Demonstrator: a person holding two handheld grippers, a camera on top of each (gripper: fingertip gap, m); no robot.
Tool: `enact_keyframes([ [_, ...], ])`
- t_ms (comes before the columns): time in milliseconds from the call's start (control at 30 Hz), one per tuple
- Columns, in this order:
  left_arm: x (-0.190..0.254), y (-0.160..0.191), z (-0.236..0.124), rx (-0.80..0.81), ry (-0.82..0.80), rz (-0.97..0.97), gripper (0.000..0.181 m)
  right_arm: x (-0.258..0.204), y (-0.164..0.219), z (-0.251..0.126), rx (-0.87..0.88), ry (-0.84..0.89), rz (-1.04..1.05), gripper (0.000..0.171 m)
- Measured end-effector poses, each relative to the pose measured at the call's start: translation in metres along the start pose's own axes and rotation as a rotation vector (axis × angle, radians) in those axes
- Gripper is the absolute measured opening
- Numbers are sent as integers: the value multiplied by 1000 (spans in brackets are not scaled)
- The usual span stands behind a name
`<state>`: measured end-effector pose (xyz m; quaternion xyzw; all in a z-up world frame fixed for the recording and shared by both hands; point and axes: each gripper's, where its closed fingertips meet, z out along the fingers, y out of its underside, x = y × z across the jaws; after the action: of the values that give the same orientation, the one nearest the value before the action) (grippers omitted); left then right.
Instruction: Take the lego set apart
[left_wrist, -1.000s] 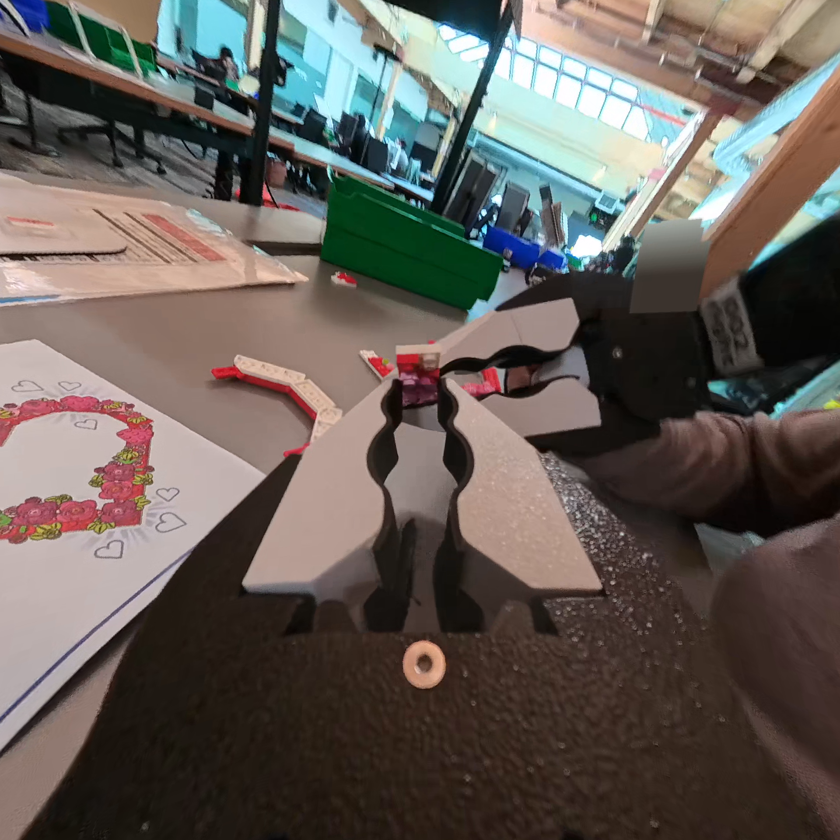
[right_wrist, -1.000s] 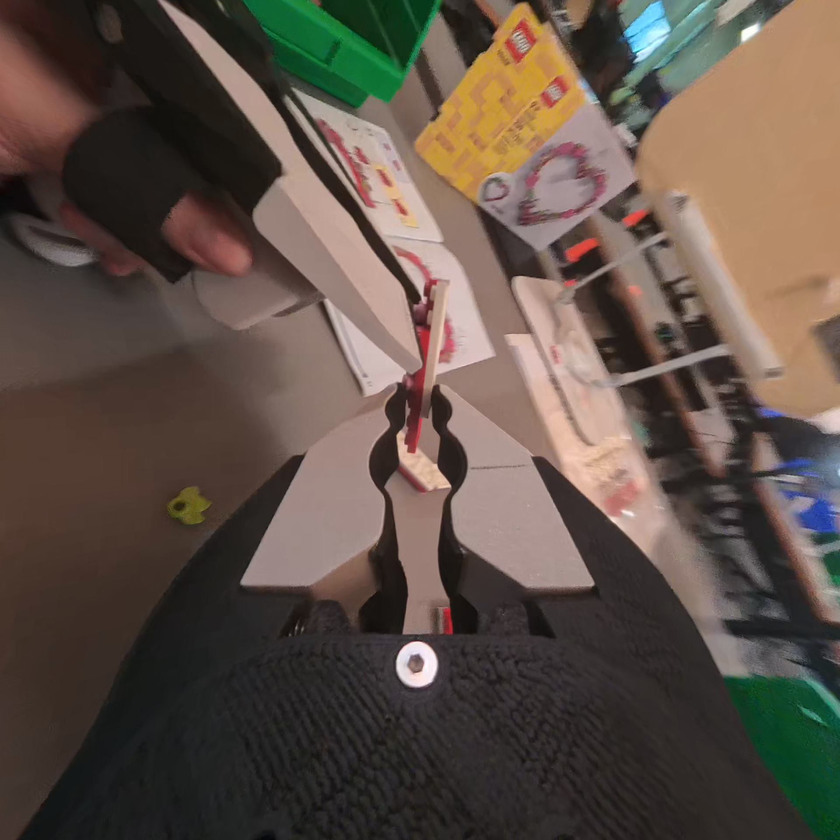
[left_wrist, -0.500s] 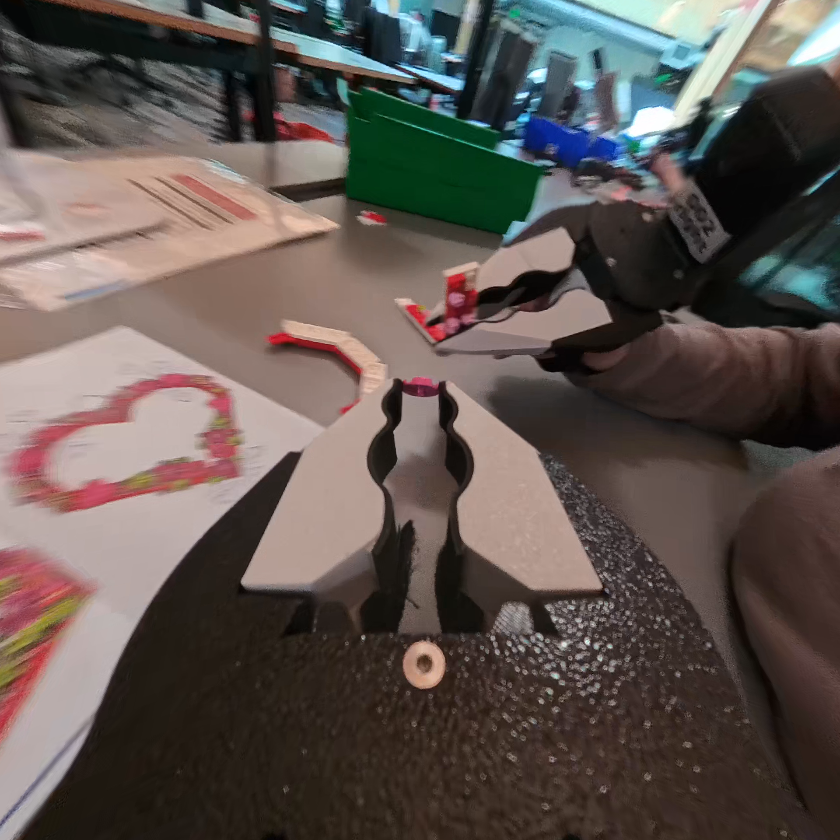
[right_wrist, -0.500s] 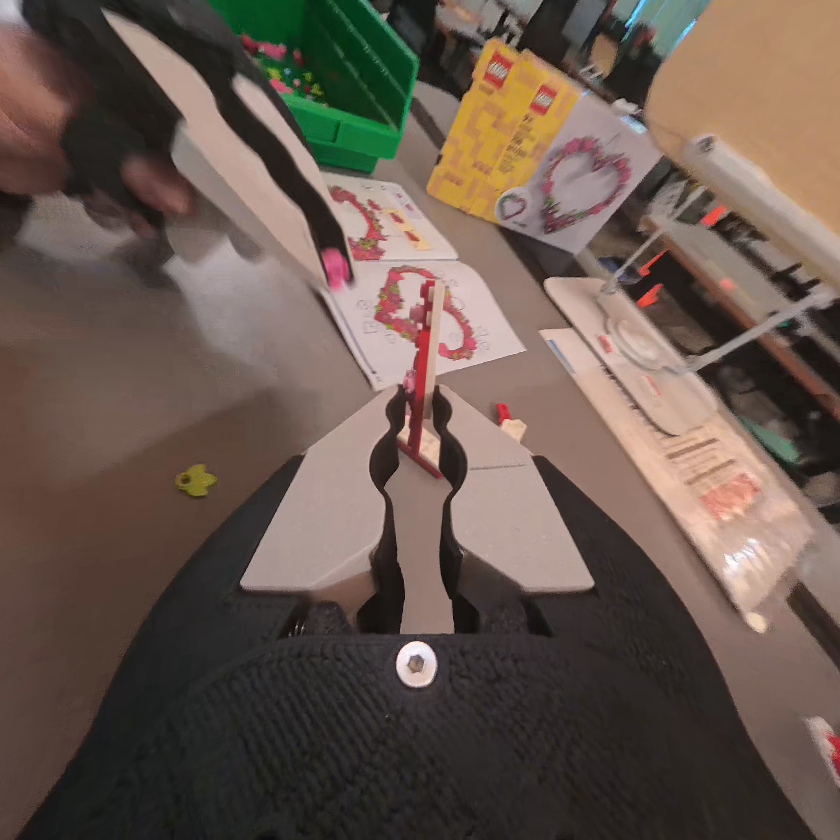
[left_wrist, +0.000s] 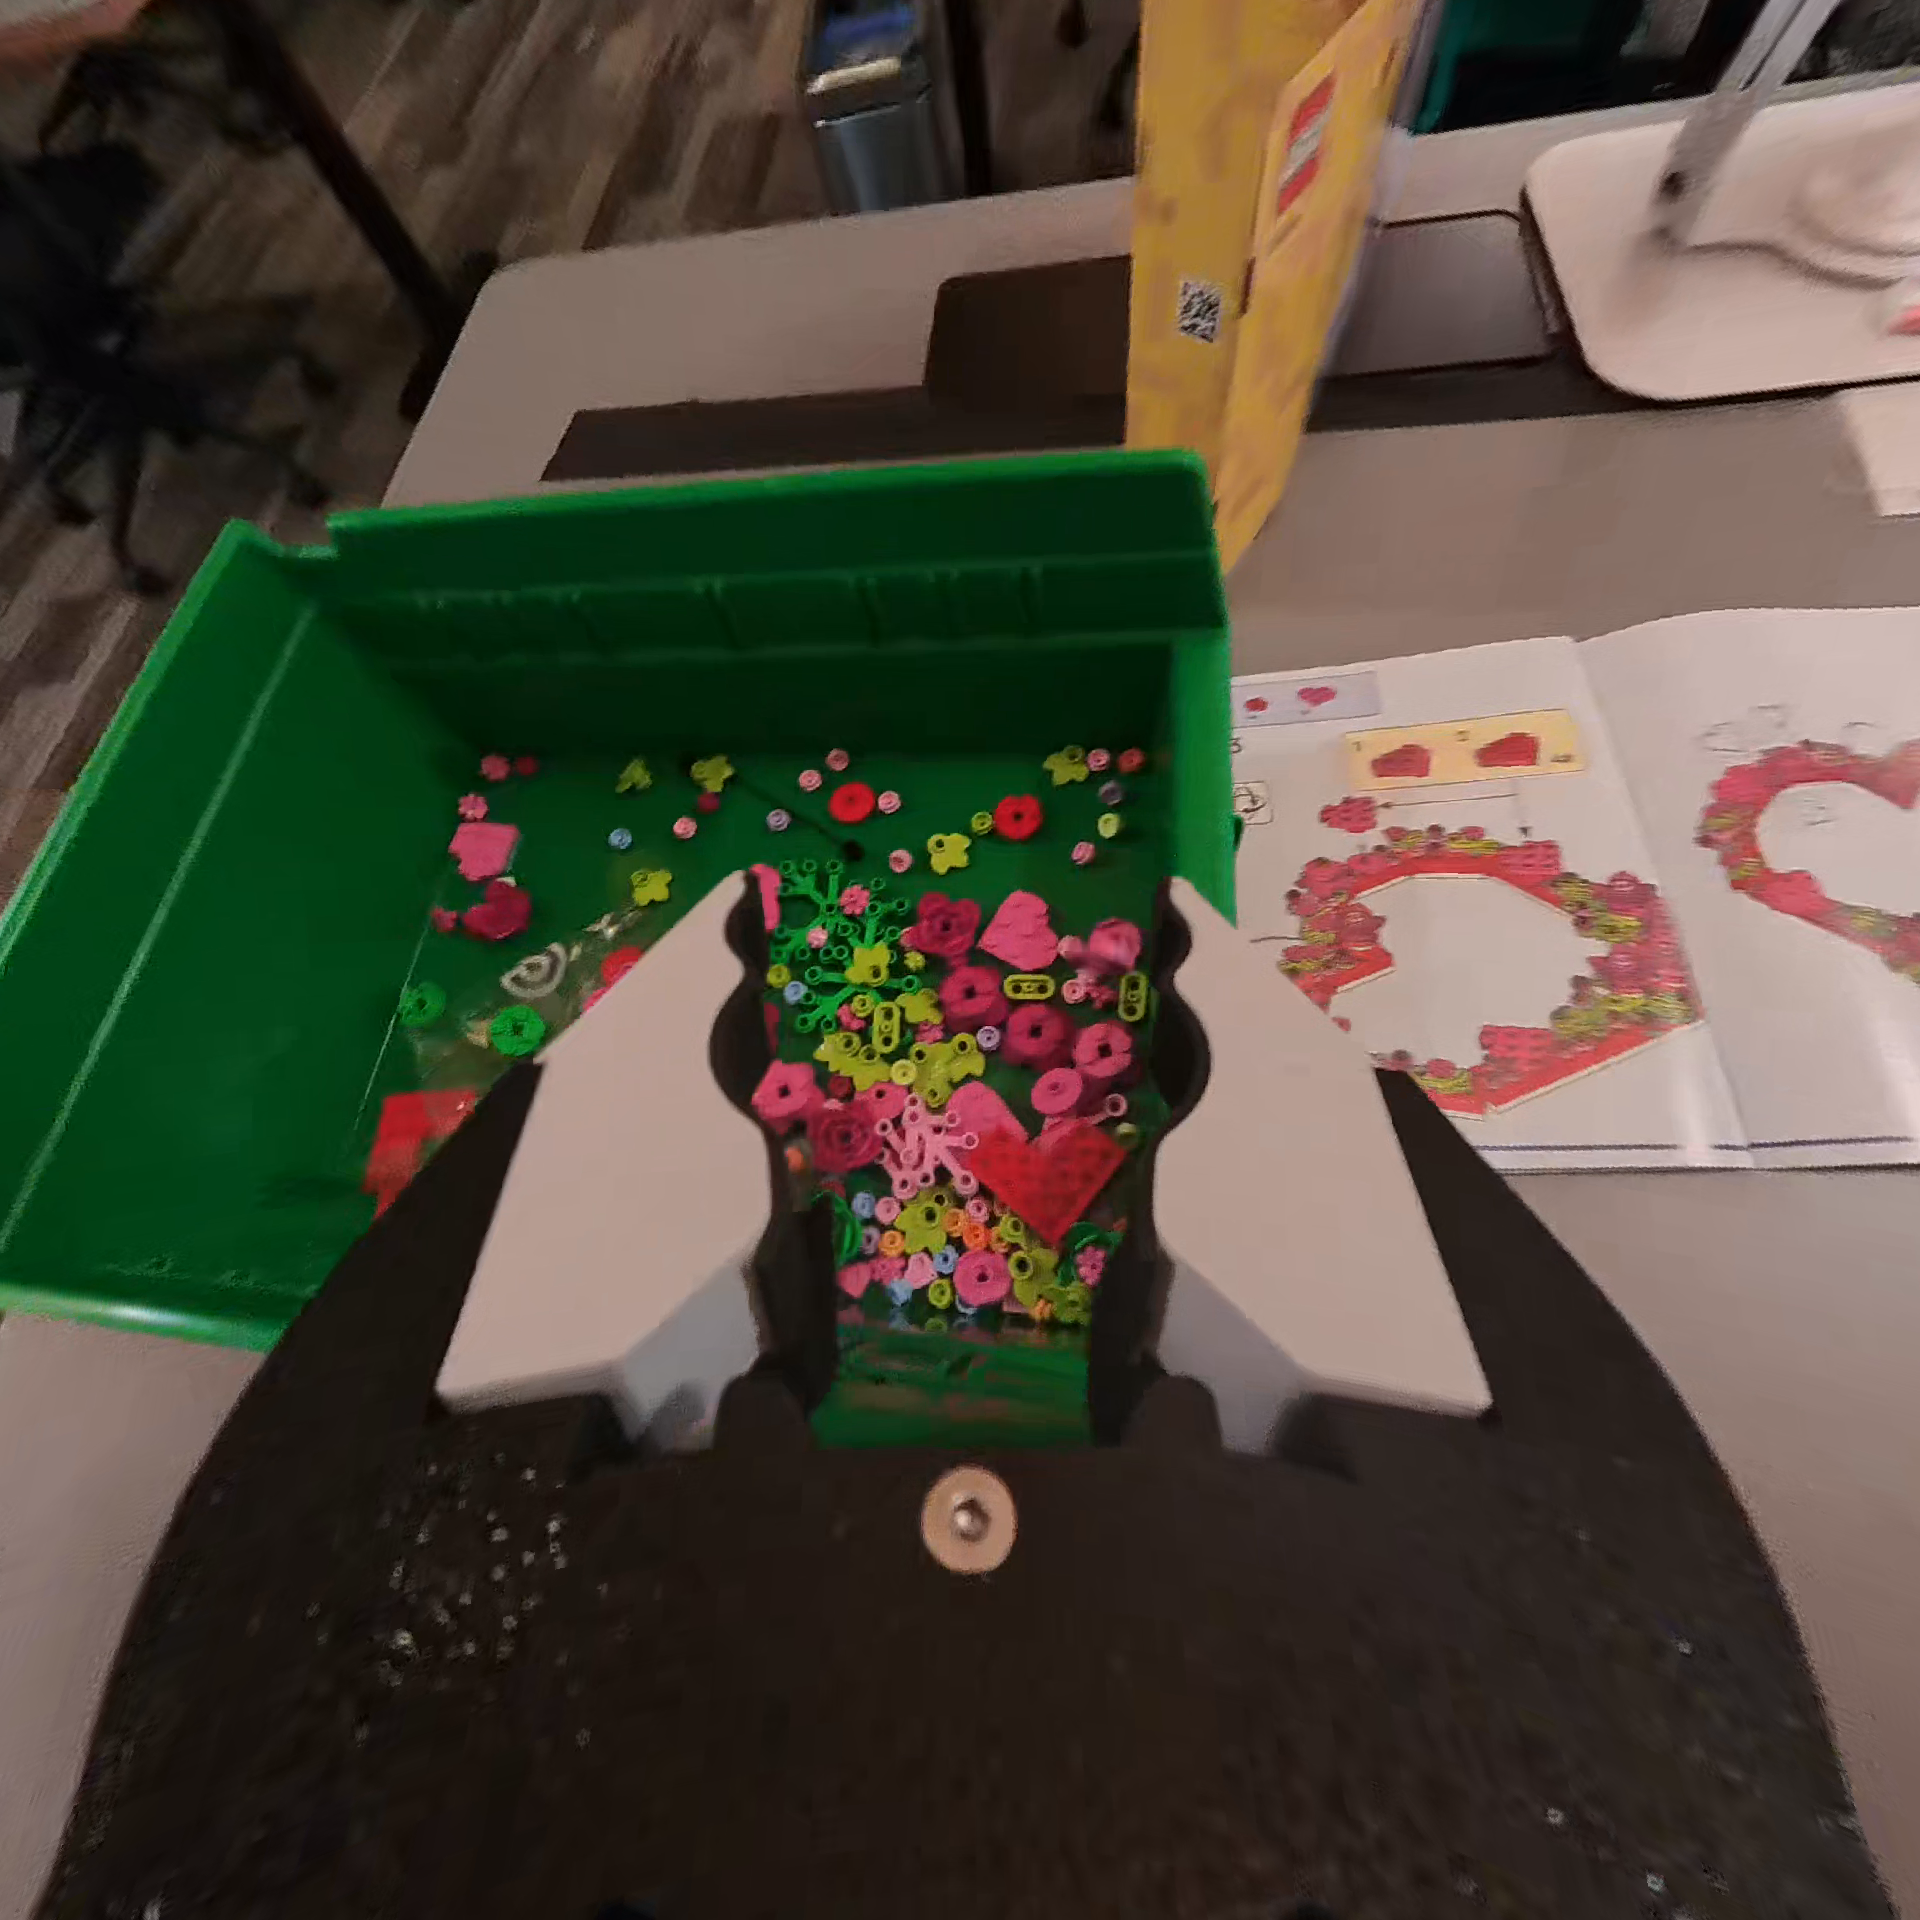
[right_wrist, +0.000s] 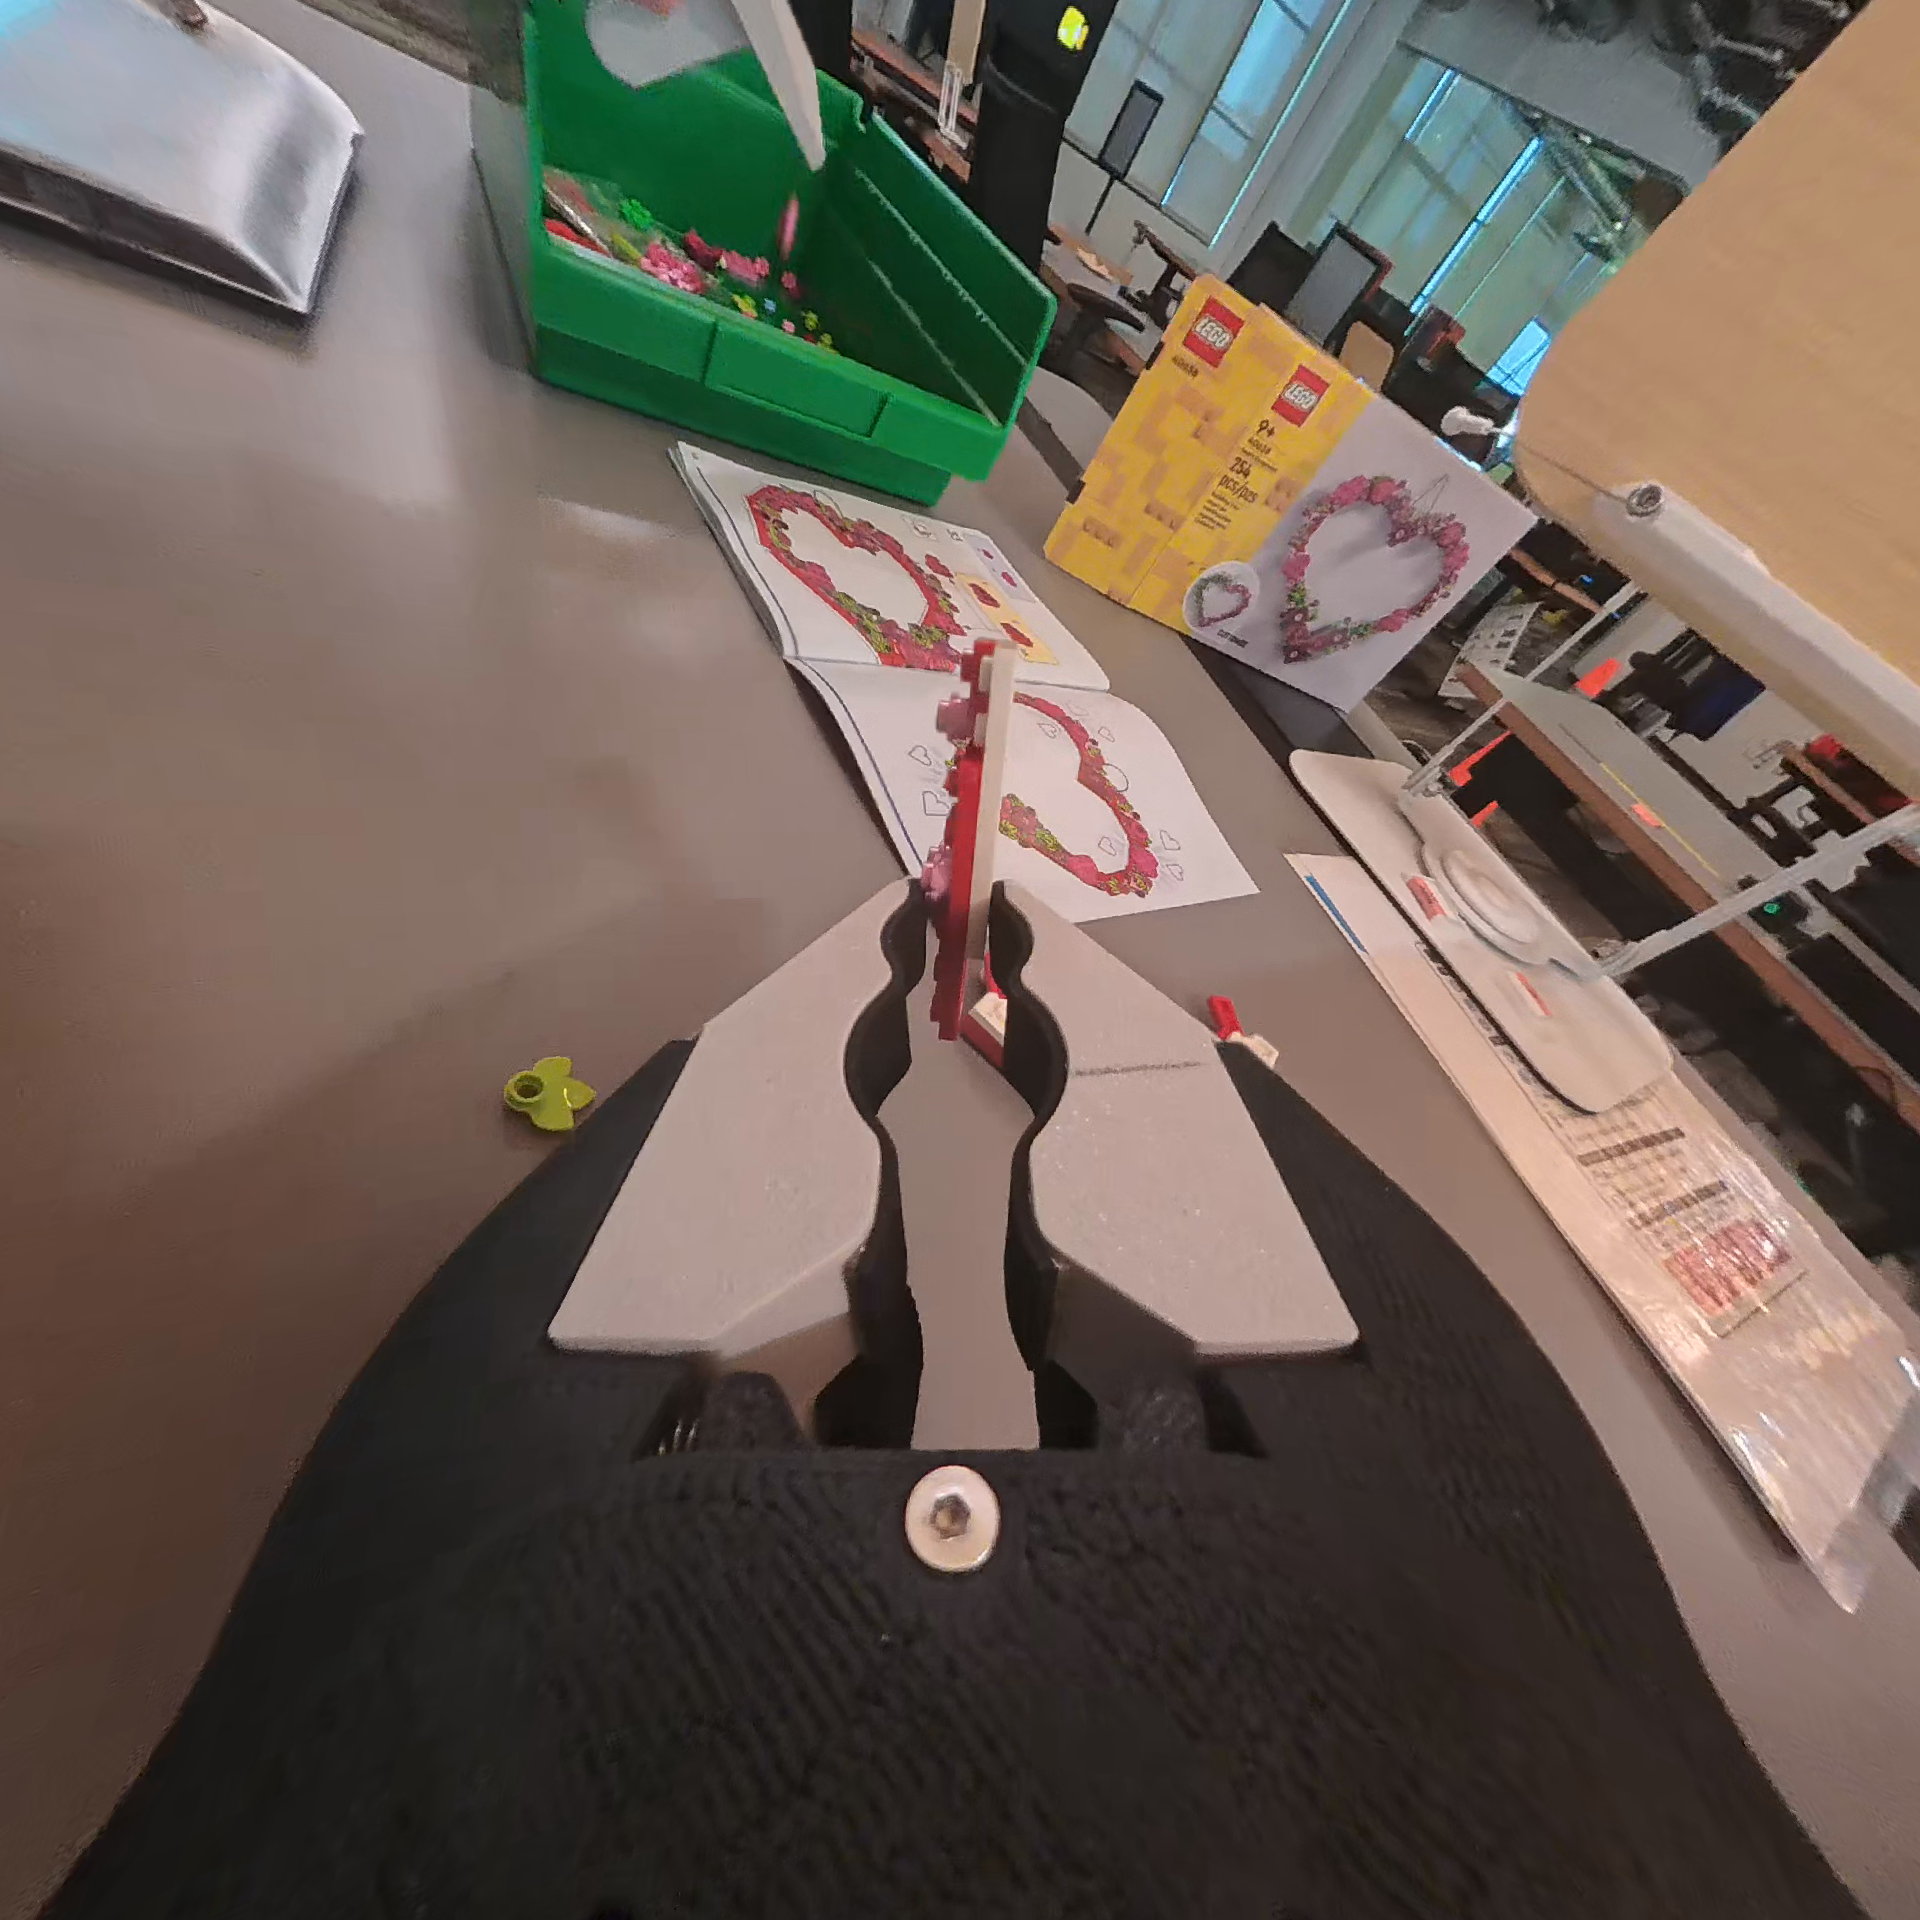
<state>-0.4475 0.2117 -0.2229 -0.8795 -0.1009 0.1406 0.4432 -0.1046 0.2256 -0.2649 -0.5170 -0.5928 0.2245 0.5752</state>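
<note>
My left gripper (left_wrist: 961, 888) is open and hangs over the green bin (left_wrist: 769, 488), which holds many loose pink, red, lime and green lego pieces (left_wrist: 956, 1091). In the right wrist view one of its grey fingers (right_wrist: 779, 83) shows above the bin (right_wrist: 790, 384), with a small pink piece (right_wrist: 790, 223) blurred in the air just below it. My right gripper (right_wrist: 961, 904) is shut on a red and white lego segment (right_wrist: 971, 790). It holds the segment upright above the table, edge on to the camera, with small pink studs on its left face.
An open instruction booklet (right_wrist: 935, 665) lies right of the bin, also in the left wrist view (left_wrist: 1558, 883). A yellow lego box (right_wrist: 1195, 447) stands behind it. A lime piece (right_wrist: 548, 1091) and a small red and white piece (right_wrist: 1236, 1023) lie on the table. A white lamp base (right_wrist: 1507, 914) stands at the right. Across from one pair of fingers to the other is roughly 35 cm.
My left gripper pulled a pink piece off the segment, carried it over the green bin and opened; the piece is dropping. My right gripper kept hold of the segment and lowered it a little.
</note>
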Motion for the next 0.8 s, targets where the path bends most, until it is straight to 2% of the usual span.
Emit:
enact_keyframes([
  [133,-5,-3,-4,-2,-30,2,76,2,-2,-2,12,3,20,10],
  [200,16,-15,-12,62,76,-42,72,5,-3,-3,22,19,33,10],
  [300,107,-42,-46,250,430,-62,58,13,-2,-5,22,55,66,10],
  [367,185,-38,-72,306,673,16,47,19,0,-6,14,86,82,10],
  [467,274,-16,-96,329,884,110,35,26,3,-7,-6,134,75,10],
  [533,310,-5,-100,329,961,92,32,28,2,-9,-11,157,52,10],
  [667,344,4,-105,294,1099,32,20,26,0,-8,-9,164,16,10],
  [800,350,8,-105,292,1114,49,5,24,-2,-7,-4,159,9,10],
])
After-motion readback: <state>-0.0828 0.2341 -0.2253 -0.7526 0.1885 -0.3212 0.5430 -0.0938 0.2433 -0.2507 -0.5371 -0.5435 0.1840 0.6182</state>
